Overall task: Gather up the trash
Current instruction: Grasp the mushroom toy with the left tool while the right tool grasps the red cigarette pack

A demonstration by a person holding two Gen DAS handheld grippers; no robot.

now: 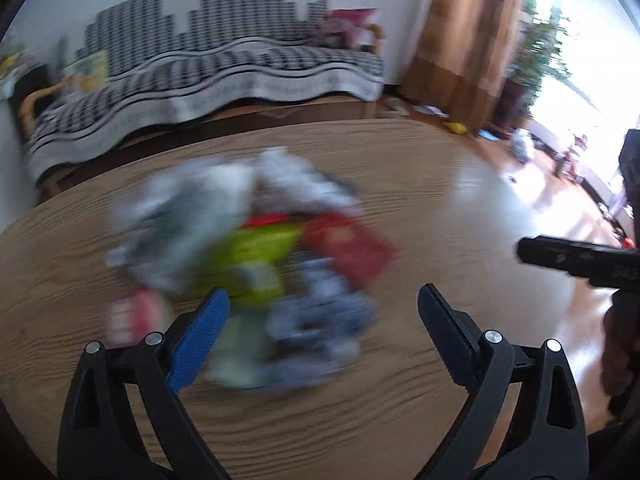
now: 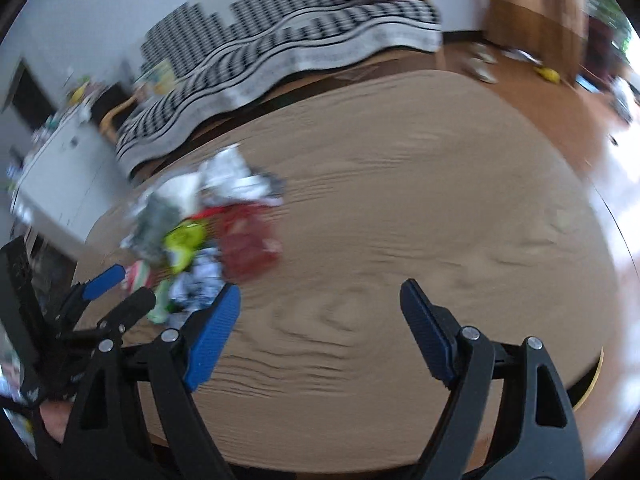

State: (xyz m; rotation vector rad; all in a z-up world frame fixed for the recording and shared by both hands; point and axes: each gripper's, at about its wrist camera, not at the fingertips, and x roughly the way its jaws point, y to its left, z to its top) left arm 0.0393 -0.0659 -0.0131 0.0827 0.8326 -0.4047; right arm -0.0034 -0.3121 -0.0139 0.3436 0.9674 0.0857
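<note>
A heap of trash (image 1: 244, 268) was seen lying on the wooden table (image 1: 420, 184), in its left half as viewed from the right wrist, reaching toward the far left edge. The heap was blurred; white and grey crumpled wrappers, a lime-green wrapper (image 1: 256, 264), a red packet (image 1: 352, 248) and a blue-and-white printed wrapper could be made out, pressed against one another. The right half of the table was seen bare.

The left gripper (image 1: 324, 312) was held above the near side of the heap with its jaws spread wide; nothing was gripped, and whether the pads touched the pile could not be told. The right gripper (image 2: 320, 308) was held over bare wood just beside the heap's right side, its jaws also wide and with nothing between them.

A sofa (image 1: 224, 76) under a black-and-white patterned cover was seen beyond the far edge of the table
</note>
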